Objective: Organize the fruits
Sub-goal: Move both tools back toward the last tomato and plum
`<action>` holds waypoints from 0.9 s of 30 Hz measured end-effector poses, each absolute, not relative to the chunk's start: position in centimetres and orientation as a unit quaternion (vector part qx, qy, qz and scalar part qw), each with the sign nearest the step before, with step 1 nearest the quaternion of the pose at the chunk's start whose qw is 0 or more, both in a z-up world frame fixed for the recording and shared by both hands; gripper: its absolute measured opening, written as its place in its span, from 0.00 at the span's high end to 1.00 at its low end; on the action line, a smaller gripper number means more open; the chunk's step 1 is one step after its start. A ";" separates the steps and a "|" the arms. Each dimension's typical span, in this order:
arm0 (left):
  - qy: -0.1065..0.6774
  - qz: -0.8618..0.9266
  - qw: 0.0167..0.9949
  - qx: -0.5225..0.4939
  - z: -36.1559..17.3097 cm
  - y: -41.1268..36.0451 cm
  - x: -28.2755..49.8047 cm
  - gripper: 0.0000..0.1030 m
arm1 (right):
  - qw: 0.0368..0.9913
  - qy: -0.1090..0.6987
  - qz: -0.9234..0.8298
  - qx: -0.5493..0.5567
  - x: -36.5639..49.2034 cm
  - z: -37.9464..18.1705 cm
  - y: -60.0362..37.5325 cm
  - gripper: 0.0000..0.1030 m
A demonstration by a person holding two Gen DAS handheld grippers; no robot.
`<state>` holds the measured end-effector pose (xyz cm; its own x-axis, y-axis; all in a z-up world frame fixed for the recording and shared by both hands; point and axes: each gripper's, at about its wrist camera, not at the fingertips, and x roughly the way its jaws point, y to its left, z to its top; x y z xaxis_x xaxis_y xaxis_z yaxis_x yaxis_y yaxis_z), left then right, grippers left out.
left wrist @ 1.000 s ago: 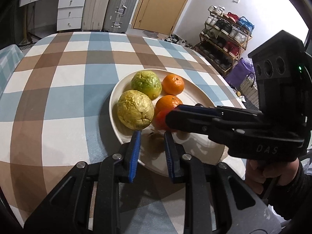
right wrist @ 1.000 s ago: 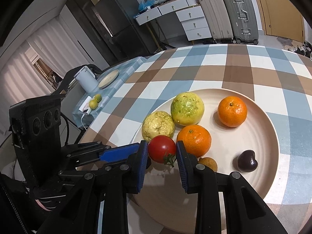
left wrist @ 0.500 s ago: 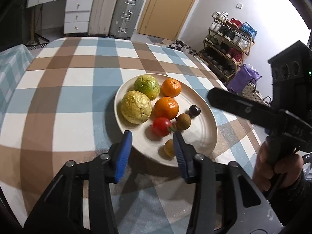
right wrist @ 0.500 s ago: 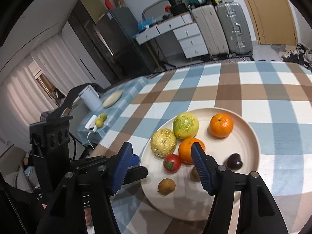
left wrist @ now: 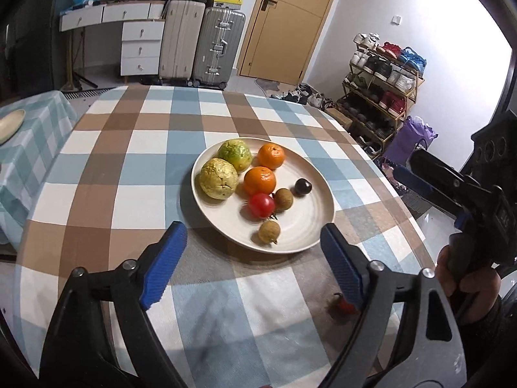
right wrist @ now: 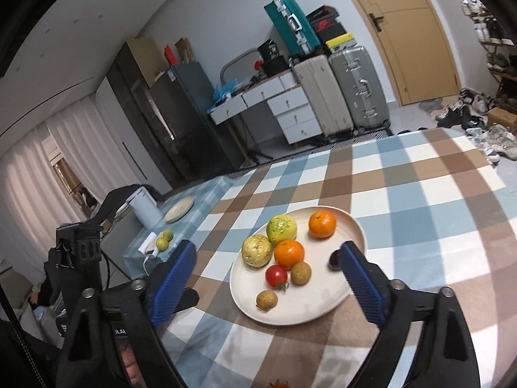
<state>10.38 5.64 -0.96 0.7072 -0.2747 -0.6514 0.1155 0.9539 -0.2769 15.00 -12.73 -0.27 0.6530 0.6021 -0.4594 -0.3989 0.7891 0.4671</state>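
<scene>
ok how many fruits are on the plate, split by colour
orange: 2
yellow-green, bumpy: 2
red tomato: 1
small tan-brown: 2
dark purple: 1
total on the plate: 8

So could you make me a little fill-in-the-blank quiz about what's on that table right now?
1. The plate holds ____ oranges.
2. The one red fruit on it is a ____.
3. Both the left gripper and the right gripper have their jaws ____.
4. The tablecloth pattern is ____.

Missing words: two; tomato; open; checked
</scene>
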 end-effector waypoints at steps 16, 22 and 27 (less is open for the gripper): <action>0.358 -0.097 0.922 -0.108 -1.5 1.8 5.7 0.01 | 0.919 0.266 0.264 0.120 6.7 0.4 -15.1 0.00; 0.378 -0.102 0.913 -0.111 -3.5 0.9 4.5 0.01 | 0.917 0.294 0.244 0.113 4.8 -1.7 -15.9 0.00; 0.395 -0.104 0.907 -0.102 -4.9 0.1 3.7 0.01 | 0.908 0.324 0.236 0.120 3.6 -4.0 -16.2 0.00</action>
<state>3.74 0.10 -4.93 0.6671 -0.2691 -0.6946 0.1078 0.9575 -0.2675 3.57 -16.16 -4.02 0.6782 0.5065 -0.5325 -0.3511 0.8598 0.3707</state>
